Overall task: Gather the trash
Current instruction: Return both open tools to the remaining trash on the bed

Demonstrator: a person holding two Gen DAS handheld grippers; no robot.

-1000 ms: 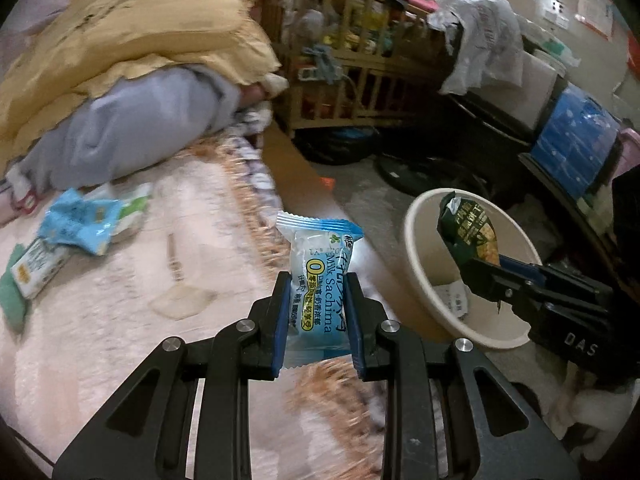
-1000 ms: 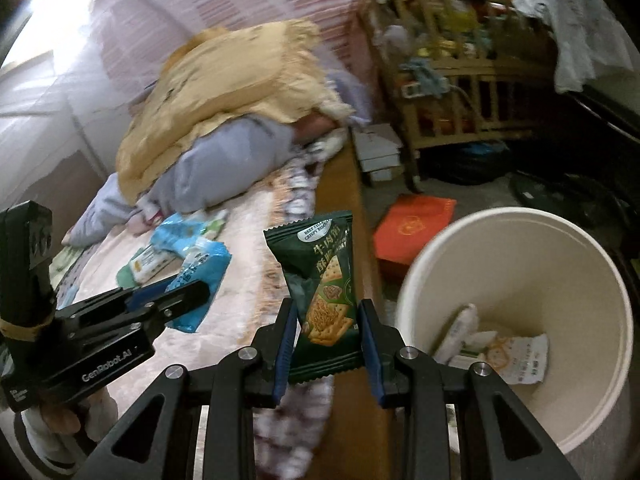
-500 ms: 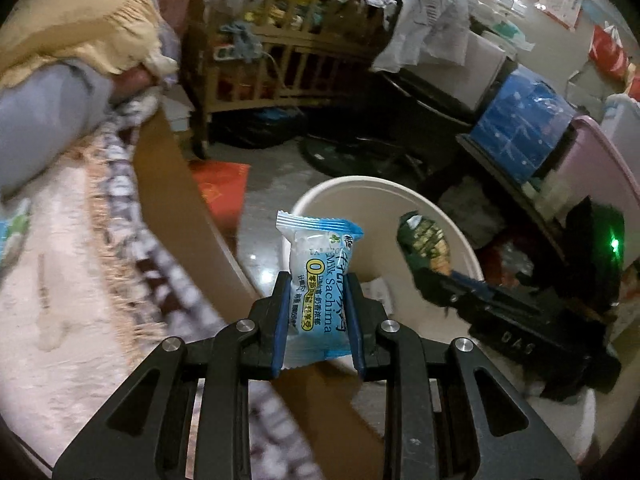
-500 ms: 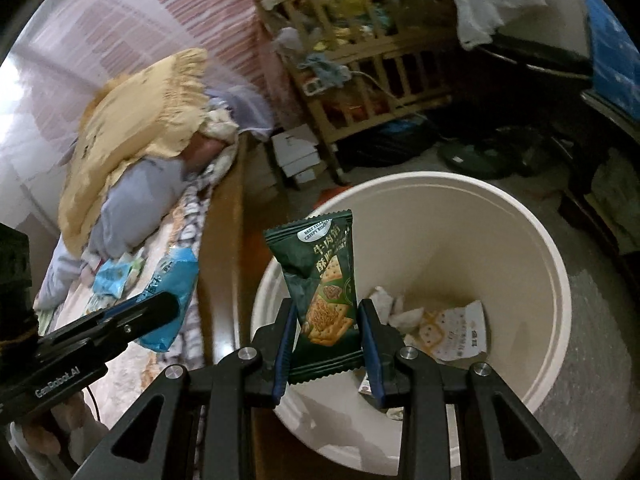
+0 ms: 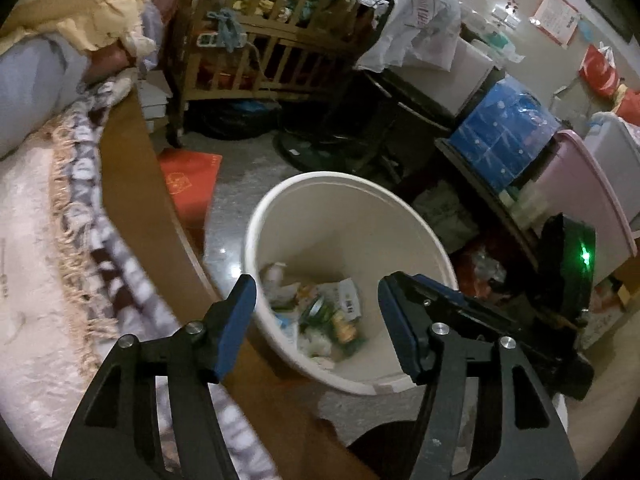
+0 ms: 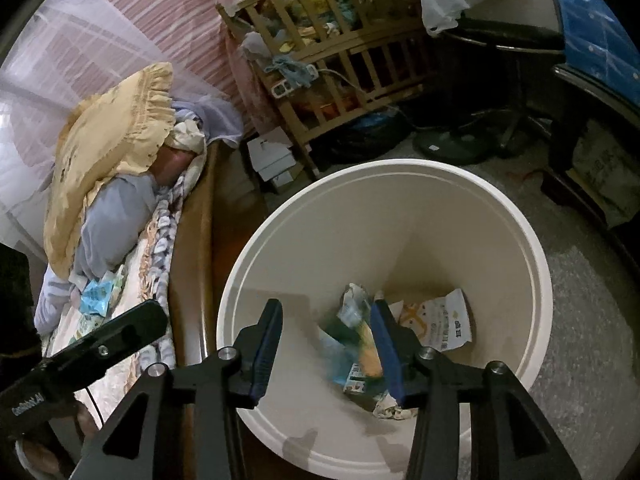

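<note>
A white bin (image 5: 256, 240) stands on the floor beside the bed. My left gripper (image 5: 316, 320) hangs over it, its jaws opening with nothing between them. My right gripper (image 6: 326, 344) is also above the bin (image 6: 240, 280), its jaws opening too. The green cracker packet (image 6: 352, 336) shows as a blur between and below the pads, free of them, over the wrappers on the bin's bottom. A blurred blue wrapper (image 6: 336, 360) is beside it. From the left wrist the green packet (image 5: 320, 312) lies among the trash inside. More packets (image 6: 94, 296) lie on the bed.
The bed's wooden edge (image 5: 132, 184) runs close along the bin's left side. A red box (image 5: 188, 176) lies on the floor behind it. A wooden crib (image 6: 340, 52), a fan base (image 6: 448, 144) and stacked bins (image 5: 580, 184) crowd the far and right sides.
Both grippers have opened and let go of their packets, which have dropped into the bin. Before that both swung from the bed to over the bin.
</note>
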